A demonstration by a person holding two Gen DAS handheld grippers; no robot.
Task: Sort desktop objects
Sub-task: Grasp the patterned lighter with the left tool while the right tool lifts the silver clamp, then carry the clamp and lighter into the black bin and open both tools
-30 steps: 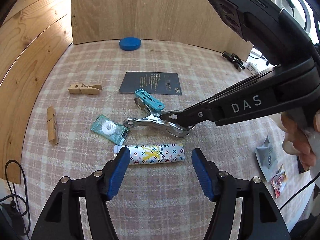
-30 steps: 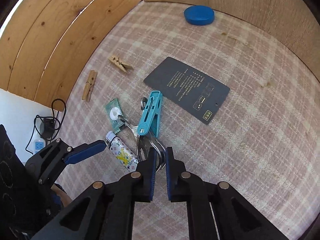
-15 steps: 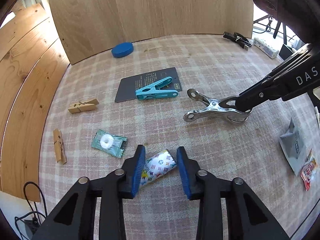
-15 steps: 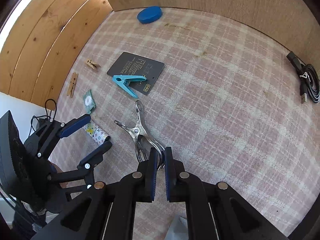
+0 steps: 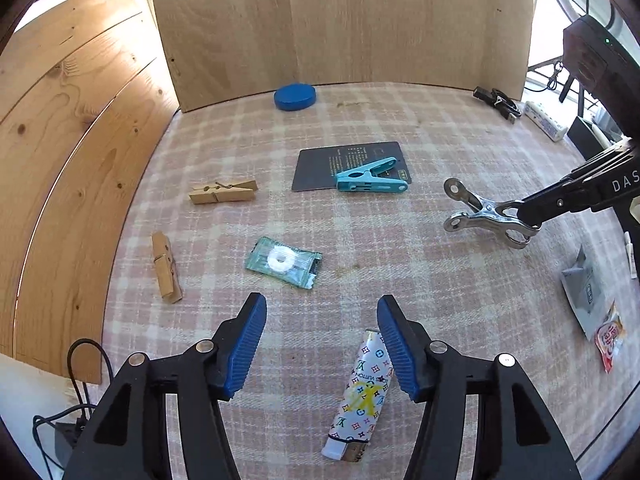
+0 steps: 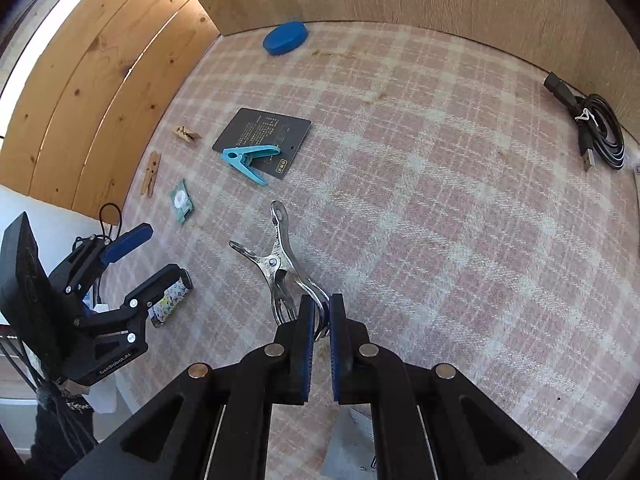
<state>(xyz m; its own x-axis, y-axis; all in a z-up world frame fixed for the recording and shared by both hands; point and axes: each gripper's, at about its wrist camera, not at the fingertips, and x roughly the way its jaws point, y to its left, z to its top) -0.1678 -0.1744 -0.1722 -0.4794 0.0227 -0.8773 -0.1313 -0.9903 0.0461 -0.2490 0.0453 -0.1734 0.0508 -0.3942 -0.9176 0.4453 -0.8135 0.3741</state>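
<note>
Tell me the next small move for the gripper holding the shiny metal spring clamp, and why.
Probably carry it on toward the spot where it belongs, then set it down and open. The right gripper is shut on the shiny metal spring clamp, pinching its looped end, while the clamp's handles jut out over the pink plaid cloth, well apart from the turquoise plastic clothes peg.
</note>
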